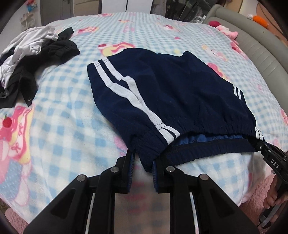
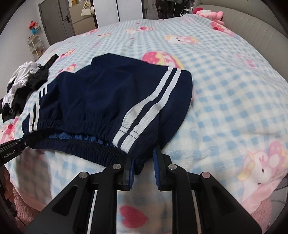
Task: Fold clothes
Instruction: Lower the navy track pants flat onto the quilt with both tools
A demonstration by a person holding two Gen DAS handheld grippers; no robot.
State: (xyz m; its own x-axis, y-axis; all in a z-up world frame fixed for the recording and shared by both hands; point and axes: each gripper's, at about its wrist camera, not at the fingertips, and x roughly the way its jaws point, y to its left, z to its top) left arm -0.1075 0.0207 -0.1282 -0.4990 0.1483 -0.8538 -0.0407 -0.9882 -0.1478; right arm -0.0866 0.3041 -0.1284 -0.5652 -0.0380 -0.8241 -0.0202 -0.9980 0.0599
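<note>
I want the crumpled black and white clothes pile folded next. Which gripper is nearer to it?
Left. The left gripper grips the navy shorts' waistband corner on the side facing the clothes pile. The right gripper grips the opposite corner, with the shorts between it and the pile.

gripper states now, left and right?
Left gripper: shut on the navy shorts, at the waistband.
Right gripper: shut on the waistband's other end.

A blue-and-white checked blanket (image 1: 75, 111) with pink cartoon prints covers the bed. A grey padded headboard (image 1: 264, 52) curves along the right edge. A pink plush (image 2: 210, 12) sits at upper right beside it. A grey door (image 2: 54, 19) and a white rack (image 2: 35, 46) stand at upper left.
</note>
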